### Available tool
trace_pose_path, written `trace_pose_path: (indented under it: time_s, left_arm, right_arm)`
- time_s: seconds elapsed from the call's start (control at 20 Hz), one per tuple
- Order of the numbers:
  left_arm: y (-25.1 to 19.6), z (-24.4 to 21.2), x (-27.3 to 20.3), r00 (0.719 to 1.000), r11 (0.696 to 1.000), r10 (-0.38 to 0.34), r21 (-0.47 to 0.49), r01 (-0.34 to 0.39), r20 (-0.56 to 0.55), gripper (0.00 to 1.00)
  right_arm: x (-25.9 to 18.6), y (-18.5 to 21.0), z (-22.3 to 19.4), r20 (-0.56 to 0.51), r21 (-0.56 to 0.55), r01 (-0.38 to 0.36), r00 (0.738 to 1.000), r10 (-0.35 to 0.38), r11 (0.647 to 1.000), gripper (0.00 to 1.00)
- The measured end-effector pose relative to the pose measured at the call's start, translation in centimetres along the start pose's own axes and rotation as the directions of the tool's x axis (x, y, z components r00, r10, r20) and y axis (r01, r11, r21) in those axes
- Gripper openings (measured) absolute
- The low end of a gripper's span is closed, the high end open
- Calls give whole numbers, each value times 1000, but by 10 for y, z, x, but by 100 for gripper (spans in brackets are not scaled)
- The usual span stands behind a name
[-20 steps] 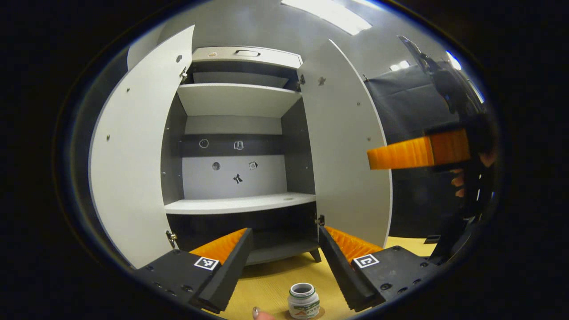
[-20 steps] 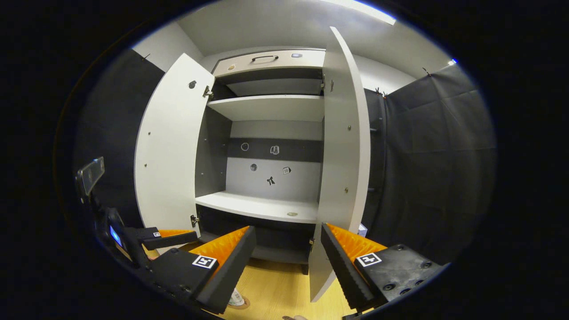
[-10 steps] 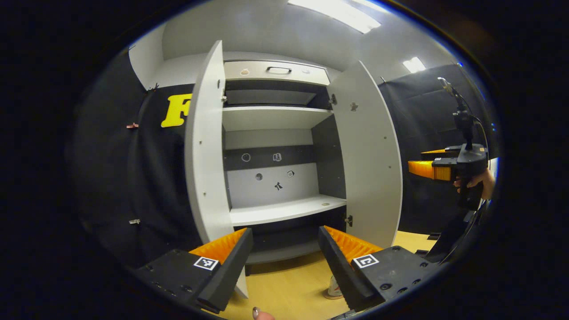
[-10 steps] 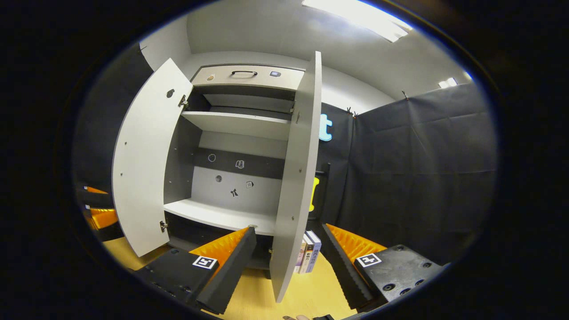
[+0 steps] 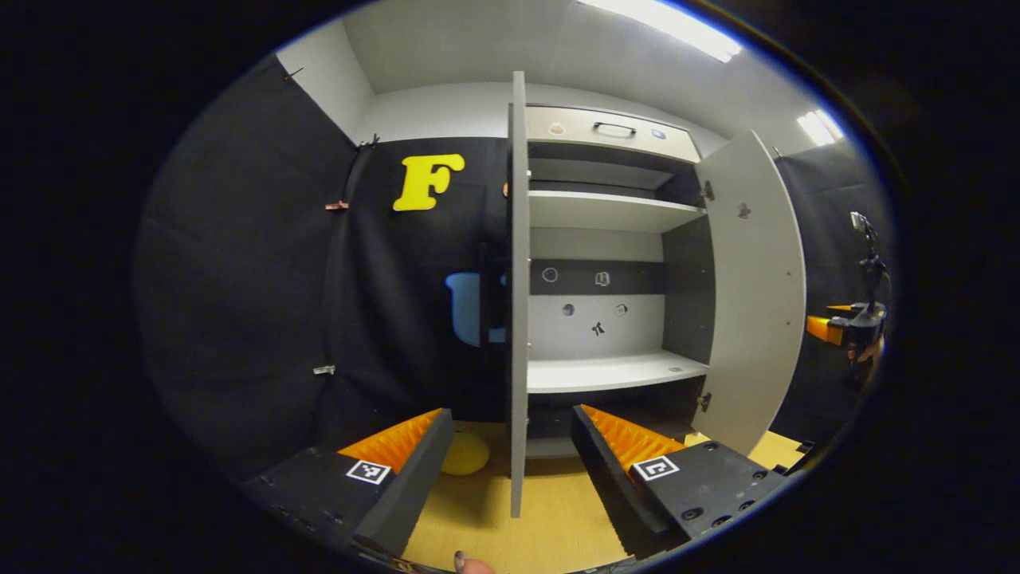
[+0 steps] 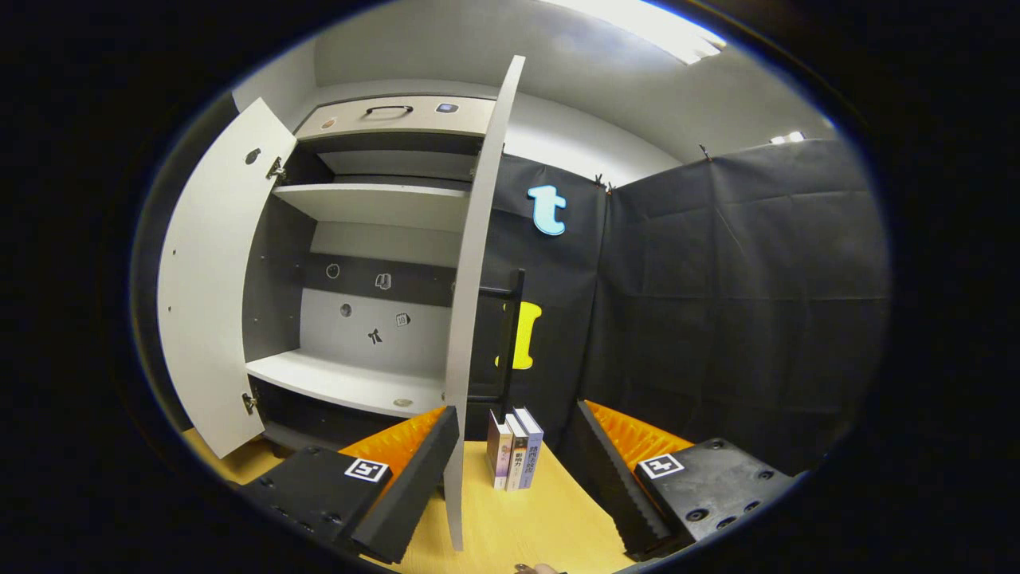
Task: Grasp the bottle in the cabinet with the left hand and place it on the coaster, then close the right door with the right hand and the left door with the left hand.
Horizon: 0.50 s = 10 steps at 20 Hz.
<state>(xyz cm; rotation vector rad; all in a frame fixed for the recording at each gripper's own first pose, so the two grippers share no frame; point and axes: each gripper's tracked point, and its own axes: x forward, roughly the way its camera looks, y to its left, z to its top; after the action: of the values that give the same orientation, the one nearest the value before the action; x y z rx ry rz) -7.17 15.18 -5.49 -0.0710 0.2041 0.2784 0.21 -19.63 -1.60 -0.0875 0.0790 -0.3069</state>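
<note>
Right door (image 6: 472, 319) stands edge-on between the spread right claw (image 6: 510, 470) fingers.

Past my open tongs I see matt smooth cabinet doors (image 5: 518, 303), a pale wood-grain tabletop (image 6: 526, 526) and creased black cloth (image 6: 741, 303).

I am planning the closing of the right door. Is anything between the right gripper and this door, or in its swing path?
Nothing visible. The right door stands edge-on directly before the open right gripper. The books stand on its outer side, away from the swing toward the cabinet.
</note>
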Motion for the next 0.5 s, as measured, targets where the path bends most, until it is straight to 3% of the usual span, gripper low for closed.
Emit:
trace_pose_path:
  time_s: [0.25,0.5]
  left_arm:
    - [39,8,9,991,991,134,26,-134,1,95]
    - [59,11,12,979,979,202,-9,-202,9,95]
  right_arm:
    - [14,-15,-6,-4,28,-11,1000,12,1000,98]
    - [20,-7,-8,12,-21,-69,998,69,997,95]
